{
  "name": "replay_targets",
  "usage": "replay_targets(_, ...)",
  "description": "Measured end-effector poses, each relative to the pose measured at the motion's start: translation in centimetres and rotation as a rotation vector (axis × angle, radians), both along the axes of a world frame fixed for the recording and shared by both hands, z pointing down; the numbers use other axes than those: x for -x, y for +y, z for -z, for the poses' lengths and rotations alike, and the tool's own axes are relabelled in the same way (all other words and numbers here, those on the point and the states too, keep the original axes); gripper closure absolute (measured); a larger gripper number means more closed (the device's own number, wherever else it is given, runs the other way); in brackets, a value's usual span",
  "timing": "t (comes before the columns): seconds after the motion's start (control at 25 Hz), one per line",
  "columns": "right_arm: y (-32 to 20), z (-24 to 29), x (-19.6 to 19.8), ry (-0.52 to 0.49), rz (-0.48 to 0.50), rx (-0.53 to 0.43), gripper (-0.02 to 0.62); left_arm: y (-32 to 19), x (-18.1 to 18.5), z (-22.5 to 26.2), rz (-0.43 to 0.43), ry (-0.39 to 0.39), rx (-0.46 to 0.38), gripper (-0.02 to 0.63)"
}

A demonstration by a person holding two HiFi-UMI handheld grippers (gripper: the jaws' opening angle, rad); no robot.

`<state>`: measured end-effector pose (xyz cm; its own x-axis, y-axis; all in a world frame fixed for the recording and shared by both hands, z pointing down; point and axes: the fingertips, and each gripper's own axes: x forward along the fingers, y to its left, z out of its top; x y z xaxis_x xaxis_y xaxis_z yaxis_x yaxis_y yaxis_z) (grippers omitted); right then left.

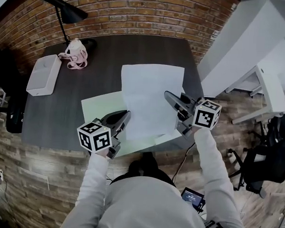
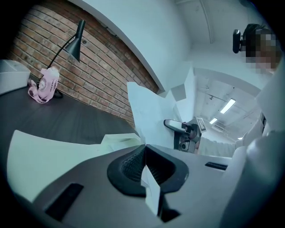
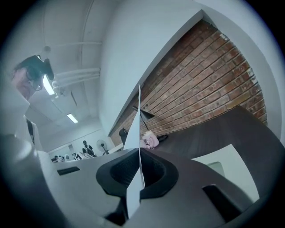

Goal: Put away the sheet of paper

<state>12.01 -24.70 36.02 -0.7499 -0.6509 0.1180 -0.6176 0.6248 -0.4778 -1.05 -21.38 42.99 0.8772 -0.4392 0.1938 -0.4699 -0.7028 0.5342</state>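
Observation:
A white sheet of paper (image 1: 150, 100) hangs lifted over the dark desk (image 1: 87, 86), held at both side edges. My left gripper (image 1: 126, 116) is shut on its left edge, and in the left gripper view the sheet (image 2: 149, 118) rises from between the closed jaws of the left gripper (image 2: 144, 149). My right gripper (image 1: 167, 95) is shut on the right edge; in the right gripper view the sheet (image 3: 136, 129) stands edge-on in the closed jaws of the right gripper (image 3: 140, 153). Under the sheet lies a pale green folder (image 1: 103, 107), flat on the desk.
A black desk lamp (image 1: 64, 12) and a pink pouch (image 1: 75, 53) stand at the desk's far left, next to a white box (image 1: 43, 75). Brick wall runs behind the desk. White furniture (image 1: 256, 54) stands to the right; a black chair (image 1: 267, 157) is at the lower right.

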Motion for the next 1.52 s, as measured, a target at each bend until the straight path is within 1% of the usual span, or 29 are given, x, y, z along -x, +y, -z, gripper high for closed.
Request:
replay_targets(0.2, -2.3, -1.3, 0.8, 0.014, 0.075, 0.021, 0.568, -1.2, 0.3, -1.4, 0.058, -0.012, 0.033, 0.589)
replay_targets(0.36, -3.7, -2.6, 0.7, 0.003, 0.126, 0.052, 0.568, -1.7, -0.1, -2.5, 0.093, -0.025, 0.056, 0.589)
replay_targets(0.72, -5.3, -6.3, 1.7, 0.027, 0.235, 0.096, 0.568, -1.8, 0.2, -5.7, 0.157, -0.043, 0.133, 0.589)
replay_targets(0.88, -5.5, -7.8, 2.1, 0.042, 0.258, 0.110, 0.568, -1.6, 0.0, -7.0, 0.159, -0.049, 0.166, 0.589)
replay_targets(1.0, -5.4, -8.8, 2.2, 0.074, 0.273, 0.121, 0.568, -1.3, -0.2, -7.7, 0.151, -0.055, 0.189, 0.589)
replay_targets(1.36, -4.3, -12.1, 1.2, 0.169, 0.276, 0.166, 0.568, 0.4, -1.6, -9.7, 0.097, -0.088, 0.247, 0.589)
replay_targets(1.52, -3.9, -13.3, 0.7, 0.225, 0.273, 0.172, 0.568, 0.9, -2.2, -10.2, 0.067, -0.111, 0.256, 0.589)
